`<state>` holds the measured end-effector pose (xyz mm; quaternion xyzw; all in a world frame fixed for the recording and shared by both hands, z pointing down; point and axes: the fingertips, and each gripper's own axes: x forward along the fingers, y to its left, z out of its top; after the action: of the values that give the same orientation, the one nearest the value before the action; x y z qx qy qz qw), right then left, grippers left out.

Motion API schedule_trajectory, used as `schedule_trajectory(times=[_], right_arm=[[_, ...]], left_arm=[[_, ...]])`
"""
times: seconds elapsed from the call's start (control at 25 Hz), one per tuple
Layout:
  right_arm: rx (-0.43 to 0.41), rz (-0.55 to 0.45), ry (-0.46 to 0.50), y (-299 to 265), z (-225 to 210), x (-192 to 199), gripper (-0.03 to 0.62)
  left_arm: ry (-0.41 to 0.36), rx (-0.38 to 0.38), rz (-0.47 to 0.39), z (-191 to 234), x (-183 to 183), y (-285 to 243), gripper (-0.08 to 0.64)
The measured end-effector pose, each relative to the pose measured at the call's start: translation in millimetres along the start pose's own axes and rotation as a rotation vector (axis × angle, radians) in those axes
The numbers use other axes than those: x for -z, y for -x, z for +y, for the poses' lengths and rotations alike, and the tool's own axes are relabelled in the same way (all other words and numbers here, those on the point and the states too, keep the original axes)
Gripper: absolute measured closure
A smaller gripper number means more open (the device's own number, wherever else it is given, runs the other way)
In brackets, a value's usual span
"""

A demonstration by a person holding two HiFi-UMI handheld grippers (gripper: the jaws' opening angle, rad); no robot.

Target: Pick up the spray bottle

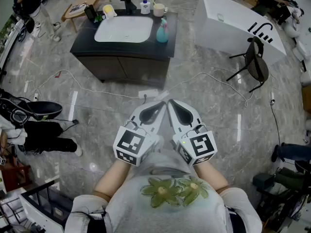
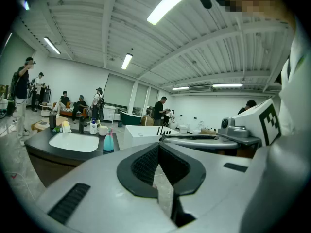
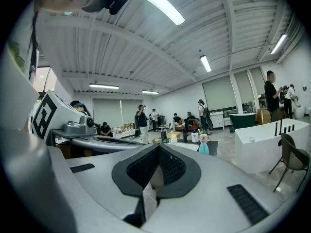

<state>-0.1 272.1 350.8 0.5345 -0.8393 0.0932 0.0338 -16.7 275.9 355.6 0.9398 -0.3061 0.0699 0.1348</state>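
Turquoise plastic - the spray bottle [image 1: 162, 31] stands upper centre of the head view, on the right end of the dark vanity counter [image 1: 82, 45], just beside the white basin [image 1: 124, 29]. Grey marbled floor [image 1: 214, 125] lies open between the counter and both grippers. A white bathtub [image 1: 228, 30] and a black chair [image 1: 256, 66] crowd the upper right. Lower centre, the left gripper [image 1: 163, 103] and right gripper [image 1: 171, 102] sit side by side - jaws closed together, nothing in them.
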Motion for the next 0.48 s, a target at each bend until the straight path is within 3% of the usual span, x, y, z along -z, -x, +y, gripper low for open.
schedule_trajectory(times=[0.48], right_arm=[[-0.02, 0.005, 0.025, -12, -9, 5, 0.57]], left_arm=[[0.017, -0.055, -0.003, 12, 2, -14, 0.551]])
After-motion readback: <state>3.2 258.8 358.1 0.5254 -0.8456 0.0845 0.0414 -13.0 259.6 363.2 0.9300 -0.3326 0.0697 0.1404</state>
